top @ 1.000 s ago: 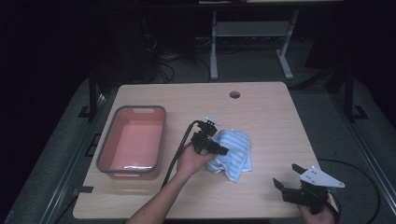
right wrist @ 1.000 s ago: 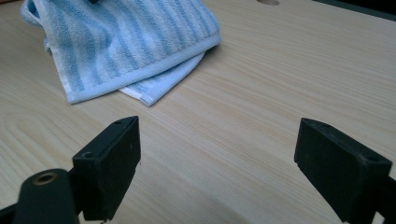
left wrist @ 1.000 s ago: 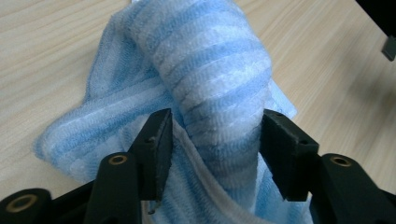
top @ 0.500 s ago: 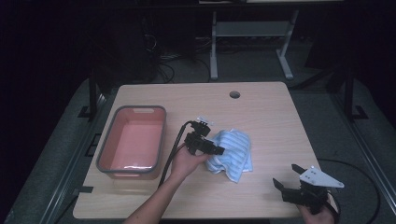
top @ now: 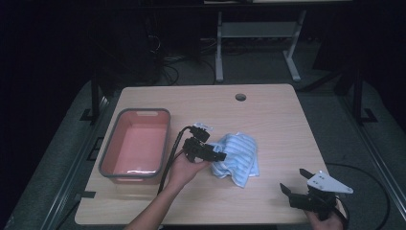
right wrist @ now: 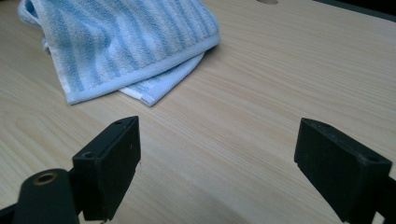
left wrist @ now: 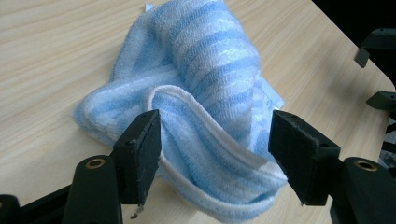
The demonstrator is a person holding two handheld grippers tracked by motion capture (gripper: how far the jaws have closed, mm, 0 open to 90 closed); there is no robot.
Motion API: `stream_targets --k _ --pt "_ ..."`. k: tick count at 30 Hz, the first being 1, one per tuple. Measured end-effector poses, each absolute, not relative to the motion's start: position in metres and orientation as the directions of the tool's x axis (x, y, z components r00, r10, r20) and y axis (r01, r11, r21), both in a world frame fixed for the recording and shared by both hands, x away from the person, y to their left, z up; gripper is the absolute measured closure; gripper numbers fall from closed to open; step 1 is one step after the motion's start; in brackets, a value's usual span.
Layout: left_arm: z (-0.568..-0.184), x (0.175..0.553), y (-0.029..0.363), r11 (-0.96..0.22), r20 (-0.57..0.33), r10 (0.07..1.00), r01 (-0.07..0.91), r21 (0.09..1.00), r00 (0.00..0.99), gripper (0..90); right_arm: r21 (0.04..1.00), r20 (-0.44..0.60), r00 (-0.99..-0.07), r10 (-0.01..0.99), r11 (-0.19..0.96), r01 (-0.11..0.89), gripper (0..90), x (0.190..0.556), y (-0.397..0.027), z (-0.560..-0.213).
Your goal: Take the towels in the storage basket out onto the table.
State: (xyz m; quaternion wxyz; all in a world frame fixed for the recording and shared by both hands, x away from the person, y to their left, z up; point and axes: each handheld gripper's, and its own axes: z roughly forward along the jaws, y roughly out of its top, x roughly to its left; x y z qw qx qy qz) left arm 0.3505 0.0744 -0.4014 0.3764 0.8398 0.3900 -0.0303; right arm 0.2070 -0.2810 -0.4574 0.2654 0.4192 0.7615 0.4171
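A blue-and-white striped towel (top: 237,158) lies crumpled at the middle of the wooden table (top: 268,120). My left gripper (top: 221,155) sits at the towel's left edge and points right. Close up, the left gripper (left wrist: 217,154) is open, and a raised fold of the towel (left wrist: 210,93) stands between its jaws without being pinched. My right gripper (top: 294,181) hovers open near the table's front right corner. Seen close, the right gripper (right wrist: 219,158) has only bare wood between its jaws, and the towel (right wrist: 121,42) lies ahead to its left.
A pink tub with a grey rim (top: 165,139) stands at the table's left, close beside the left hand. A round cable hole (top: 240,97) is at the back. Bare wood stretches to the right of the towel. The surroundings are dark.
My left gripper has drawn back a little to the left and toward the near edge, staying at the towel's edge. The right gripper has kept its place.
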Motion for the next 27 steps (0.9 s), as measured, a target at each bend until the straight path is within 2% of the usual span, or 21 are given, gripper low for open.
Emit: stream_targets --k 27 --pt "-0.402 0.321 0.106 -0.391 -0.331 0.626 0.652 0.65 0.706 31.8 0.851 -0.052 -0.506 0.861 0.304 0.429 14.1 0.209 -0.279 -0.46"
